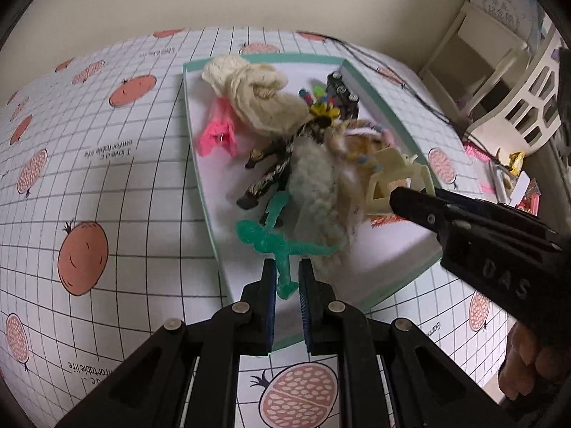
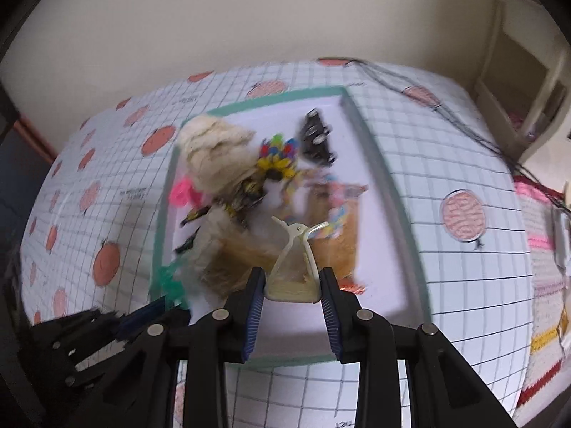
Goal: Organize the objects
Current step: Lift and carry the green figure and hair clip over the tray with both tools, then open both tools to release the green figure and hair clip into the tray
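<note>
Left wrist | right gripper (image 1: 396,196) marked "DAS" | tablecloth (image 1: 107,153) "comfortable life"

Right-wrist view motion-blurred; fluffy pile (image 1: 321,192) hides green figure (image 1: 274,242) arm; tray (image 2: 374,164) contents smeared.

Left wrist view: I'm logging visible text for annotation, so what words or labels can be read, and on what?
"DAS": raised letters on the right gripper's black body.
"I love a comfortable life": seemingly, printed upside down on the tablecloth; partly blurred.
"...ortable life": cut-off repeat near the tablecloth's lower left.
Small print at the cloth's far edge: too small to read.
</note>
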A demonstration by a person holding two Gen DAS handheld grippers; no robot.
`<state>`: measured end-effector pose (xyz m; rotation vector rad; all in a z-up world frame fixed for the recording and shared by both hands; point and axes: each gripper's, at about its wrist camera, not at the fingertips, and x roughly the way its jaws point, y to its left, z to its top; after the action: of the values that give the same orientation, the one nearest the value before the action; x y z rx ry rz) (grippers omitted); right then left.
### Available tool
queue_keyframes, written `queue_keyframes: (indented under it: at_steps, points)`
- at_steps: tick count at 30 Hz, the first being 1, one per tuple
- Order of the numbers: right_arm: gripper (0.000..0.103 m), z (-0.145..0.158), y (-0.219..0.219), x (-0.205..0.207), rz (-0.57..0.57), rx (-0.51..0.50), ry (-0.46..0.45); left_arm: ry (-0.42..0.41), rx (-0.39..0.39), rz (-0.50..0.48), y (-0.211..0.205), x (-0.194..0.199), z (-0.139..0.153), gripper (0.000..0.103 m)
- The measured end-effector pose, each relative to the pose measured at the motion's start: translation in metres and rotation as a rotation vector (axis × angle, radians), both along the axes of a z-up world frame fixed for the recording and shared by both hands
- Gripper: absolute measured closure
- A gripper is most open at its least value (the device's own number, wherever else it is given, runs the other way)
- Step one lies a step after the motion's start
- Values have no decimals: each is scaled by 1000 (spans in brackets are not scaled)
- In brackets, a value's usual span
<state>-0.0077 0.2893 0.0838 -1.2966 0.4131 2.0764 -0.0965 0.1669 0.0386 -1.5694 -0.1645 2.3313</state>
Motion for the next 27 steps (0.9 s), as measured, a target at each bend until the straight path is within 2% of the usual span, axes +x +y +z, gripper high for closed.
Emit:
queue_keyframes:
  at_steps: [4,12,23,25,27]
  points:
    - [70,-20,-4,-5,16,-22,-117,-35,-7,-3,0,0,-7,90]
    - [70,-40,0,-4,-7,-55,-195,-53,-23,-25,4,3,-11,90]
    - [68,-37,0,2,-36,-58,-166,-55,-2,-38,-1,5,-7,90]
    - [65,-34,-2,3,-33,-63,-152,-48,9,-40,-3,7,-4,87]
    - [56,-31,-5,3,-30,-53,-145,-38,14,-40,-5,8,-1,80]
